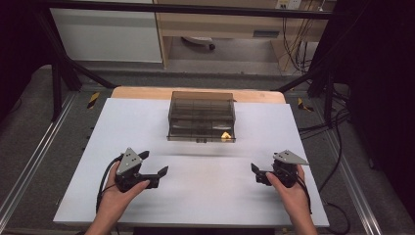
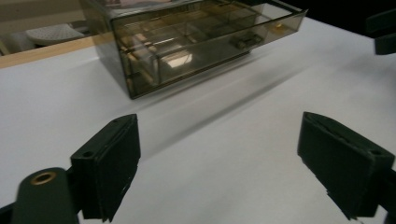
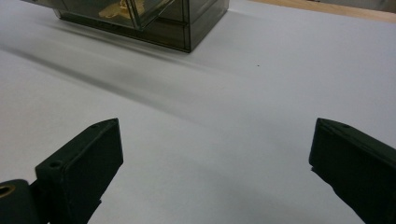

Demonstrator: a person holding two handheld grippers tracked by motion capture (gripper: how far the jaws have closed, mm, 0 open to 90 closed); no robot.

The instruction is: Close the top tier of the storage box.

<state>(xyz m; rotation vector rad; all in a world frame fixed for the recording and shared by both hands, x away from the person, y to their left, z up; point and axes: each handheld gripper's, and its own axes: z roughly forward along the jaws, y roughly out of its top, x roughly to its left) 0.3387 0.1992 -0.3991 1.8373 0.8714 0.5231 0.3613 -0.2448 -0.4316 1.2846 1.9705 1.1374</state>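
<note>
Smoked-plastic drawer box sat at the far middle of the white table, its bottom drawer apparently pulled out slightly, with a small yellow piece inside at its right end. Left gripper and right gripper hovered near the table's front, well apart from the box, each with jaws spread wide on nothing.

A white table top lies on wood, with cables hanging behind.
</note>
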